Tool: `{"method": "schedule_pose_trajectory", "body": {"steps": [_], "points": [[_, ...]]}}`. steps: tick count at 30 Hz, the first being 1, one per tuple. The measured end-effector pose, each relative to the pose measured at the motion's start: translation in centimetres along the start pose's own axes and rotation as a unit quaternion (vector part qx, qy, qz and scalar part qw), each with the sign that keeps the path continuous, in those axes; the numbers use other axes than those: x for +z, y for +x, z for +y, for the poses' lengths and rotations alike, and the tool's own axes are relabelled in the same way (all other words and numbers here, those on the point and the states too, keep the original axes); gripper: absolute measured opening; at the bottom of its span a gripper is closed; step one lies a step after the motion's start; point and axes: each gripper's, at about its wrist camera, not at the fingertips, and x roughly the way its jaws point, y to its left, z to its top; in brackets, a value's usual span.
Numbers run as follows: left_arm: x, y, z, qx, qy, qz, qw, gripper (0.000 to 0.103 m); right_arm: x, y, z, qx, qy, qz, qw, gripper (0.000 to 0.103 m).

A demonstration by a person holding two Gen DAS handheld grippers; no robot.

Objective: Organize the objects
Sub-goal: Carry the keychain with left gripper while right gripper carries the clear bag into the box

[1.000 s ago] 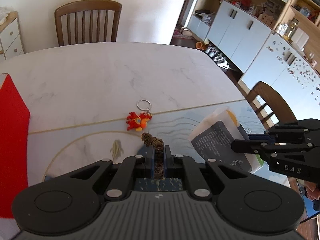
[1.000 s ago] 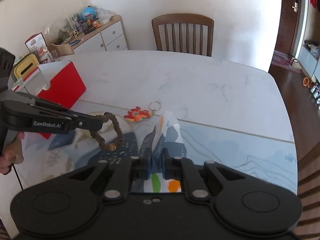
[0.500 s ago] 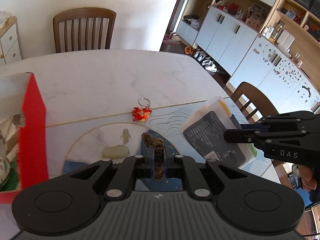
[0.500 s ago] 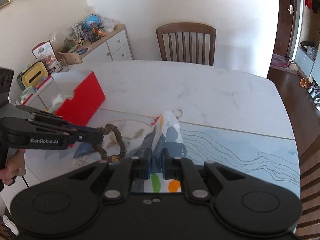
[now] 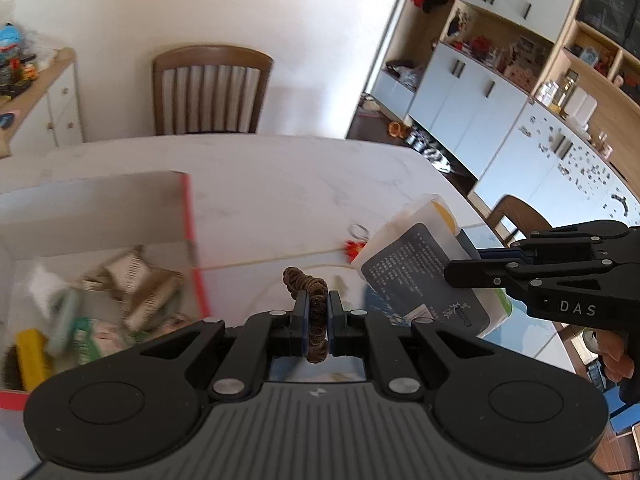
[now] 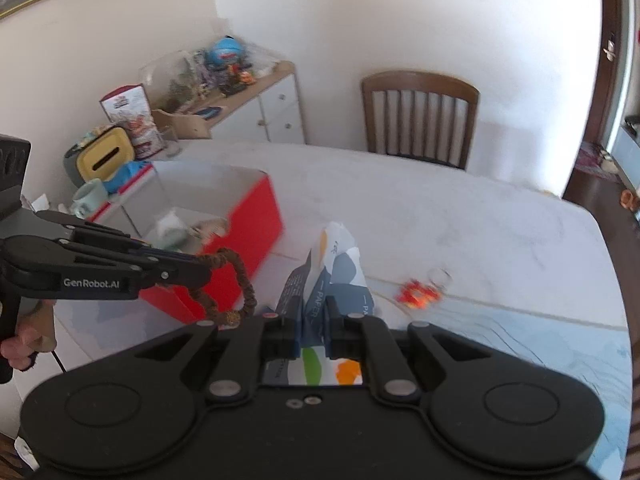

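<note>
To the left of our left tongs (image 5: 318, 312) sits the open red cardboard box (image 5: 191, 236), now close and showing its clutter inside, where a second ago we saw only its red wall. Those tongs are clenched on the brown beaded bracelet (image 5: 311, 292), lifted clear of the white marble table (image 5: 280, 176). Right of them, our right tongs (image 6: 314, 316) grasp the printed paper tissue pack (image 6: 340, 264), also aloft. Beyond that pack, the orange keychain charm (image 6: 418, 294) still lies on the table. Both loads have travelled boxward, so we judge dropping them in comes next.
</note>
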Motion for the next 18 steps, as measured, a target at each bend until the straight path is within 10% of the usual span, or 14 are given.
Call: {"method": "schedule_pose_trajectory", "body": {"steps": [18], "points": [[2.3,-4.6,14.2,0.101,-0.018,-0.026,0.9944,0.008,6.8,8.0,11.1,0.028,-0.048,-0.004,0.998,0.009]]}}
